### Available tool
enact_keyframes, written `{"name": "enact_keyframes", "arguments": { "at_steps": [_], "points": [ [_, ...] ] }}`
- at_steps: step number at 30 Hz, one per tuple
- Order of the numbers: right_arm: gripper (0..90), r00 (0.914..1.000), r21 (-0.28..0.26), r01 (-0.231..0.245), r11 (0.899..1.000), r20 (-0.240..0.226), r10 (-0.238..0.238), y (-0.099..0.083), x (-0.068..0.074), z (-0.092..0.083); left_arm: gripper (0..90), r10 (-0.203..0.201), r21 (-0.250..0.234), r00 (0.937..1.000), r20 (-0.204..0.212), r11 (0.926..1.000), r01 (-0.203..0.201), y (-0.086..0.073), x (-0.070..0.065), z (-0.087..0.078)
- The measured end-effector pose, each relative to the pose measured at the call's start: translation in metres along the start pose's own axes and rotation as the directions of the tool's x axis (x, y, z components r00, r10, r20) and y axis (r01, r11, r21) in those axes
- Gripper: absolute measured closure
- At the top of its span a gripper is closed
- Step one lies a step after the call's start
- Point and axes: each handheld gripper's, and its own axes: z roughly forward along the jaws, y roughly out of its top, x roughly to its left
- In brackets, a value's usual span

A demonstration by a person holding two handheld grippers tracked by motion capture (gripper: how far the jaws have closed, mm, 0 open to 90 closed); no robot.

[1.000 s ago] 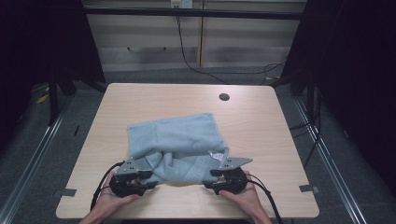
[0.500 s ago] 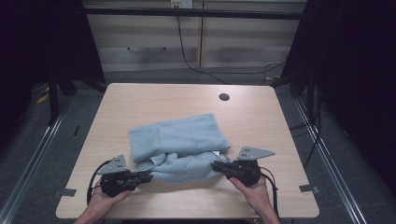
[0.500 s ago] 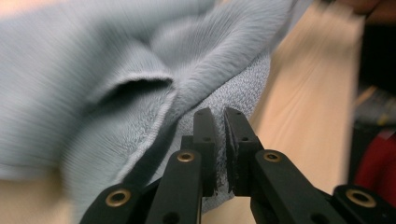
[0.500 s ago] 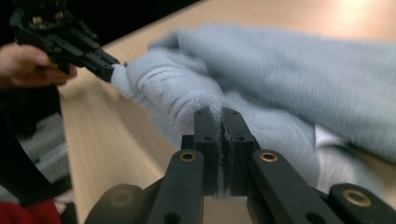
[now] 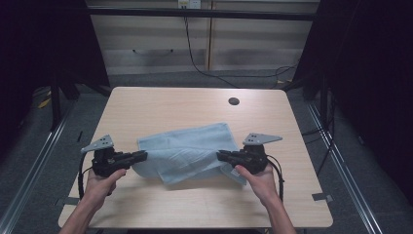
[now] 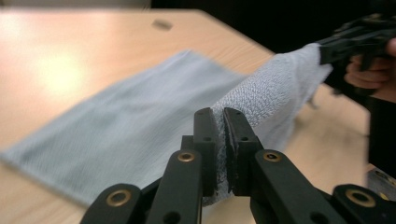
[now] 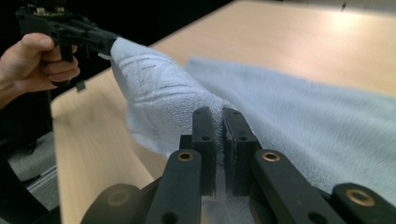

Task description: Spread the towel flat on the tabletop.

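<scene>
I have the pale blue terry towel (image 5: 187, 153) pinched at both near corners, left hand-held gripper (image 5: 141, 156) at nine o'clock, right hand-held gripper (image 5: 221, 156) at three, jaws clamped on cloth. Its near edge hangs lifted between them, the far half on the light wooden bench (image 5: 195, 105); folding remains.

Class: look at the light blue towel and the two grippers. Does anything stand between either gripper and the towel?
Nothing does. The left gripper and the right gripper are each shut on an edge of the towel, lifted above the table.

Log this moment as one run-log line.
left tool: shut on towel | right tool: shut on towel | towel: near edge lifted and stretched between tools, far part on table
</scene>
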Motion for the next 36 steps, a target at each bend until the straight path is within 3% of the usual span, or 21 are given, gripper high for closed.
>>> {"name": "enact_keyframes", "arguments": {
  "at_steps": [2, 5, 9, 13, 15, 19, 22, 24, 25, 27, 29, 31, 33, 36],
  "points": [
    [83.6, 0.9999, 0.037, -0.004, 0.999, 0.014, 0.003, -0.006, -0.007, 0.014, 84.1, -0.032, 0.026, 0.9992, -0.022, 0.9991, 0.032, -0.006, 0.011, 0.011],
    [82.2, 0.9991, 0.085, -0.028, 0.996, 0.033, 0.025, -0.014, -0.019, 0.034, 83.0, -0.046, 0.058, 0.9967, -0.067, 0.9971, 0.050, -0.010, 0.020, 0.022],
    [79.3, 0.9965, 0.111, -0.075, 0.991, 0.046, 0.070, -0.023, -0.032, 0.051, 72.6, -0.070, 0.033, 0.9939, -0.084, 0.9967, 0.073, -0.010, 0.022, 0.023],
    [78.2, 0.9949, 0.121, -0.092, 0.988, 0.052, 0.086, -0.030, -0.036, 0.056, 66.0, -0.014, -0.030, 0.9987, -0.050, 0.9995, 0.012, -0.003, 0.001, 0.005],
    [78.1, 0.9944, 0.121, -0.099, 0.988, 0.051, 0.093, -0.030, -0.036, 0.056, 66.0, 0.055, -0.017, 0.9985, -0.004, 0.9983, -0.055, -0.002, -0.015, 0.001],
    [78.1, 0.9911, 0.125, -0.125, 0.984, 0.061, 0.118, -0.030, -0.039, 0.059, 65.6, 0.136, -0.023, 0.9867, 0.089, 0.9906, -0.135, -0.002, -0.043, 0.005],
    [78.3, 0.9883, 0.118, -0.147, 0.982, 0.061, 0.140, -0.030, -0.043, 0.062, 62.0, 0.165, -0.025, 0.9807, 0.104, 0.9862, -0.164, -0.001, -0.057, 0.011],
    [78.3, 0.9865, 0.109, -0.157, 0.982, 0.063, 0.151, -0.030, -0.045, 0.063, 60.5, 0.189, -0.005, 0.9719, 0.141, 0.9818, -0.190, -0.001, -0.062, 0.016],
    [78.3, 0.9866, 0.107, -0.156, 0.982, 0.064, 0.150, -0.030, -0.046, 0.064, 59.8, 0.219, 0.030, 0.9672, 0.130, 0.9741, -0.224, -0.002, -0.062, 0.020],
    [78.3, 0.9867, 0.108, -0.155, 0.982, 0.066, 0.149, -0.029, -0.046, 0.065, 57.5, 0.222, 0.072, 0.9659, 0.134, 0.9699, -0.233, -0.010, -0.057, 0.032],
    [77.1, 0.9879, 0.110, -0.146, 0.983, 0.070, 0.138, -0.028, -0.045, 0.065, 53.8, 0.226, 0.131, 0.9688, 0.102, 0.9623, -0.238, -0.020, -0.050, 0.045],
    [73.2, 0.9894, 0.107, -0.134, 0.985, 0.071, 0.126, -0.028, -0.042, 0.064, 50.7, 0.224, 0.177, 0.9694, 0.102, 0.9548, -0.239, -0.025, -0.045, 0.054],
    [69.7, 0.9917, 0.101, -0.117, 0.988, 0.065, 0.111, -0.027, -0.039, 0.060, 51.2, 0.215, 0.180, 0.9721, 0.095, 0.9567, -0.229, -0.025, -0.039, 0.058],
    [64.9, 0.9934, 0.066, -0.101, 0.993, 0.062, 0.096, -0.024, -0.035, 0.044, 52.2, 0.192, 0.165, 0.9793, 0.063, 0.9657, -0.200, -0.023, -0.030, 0.061]
  ]
}}
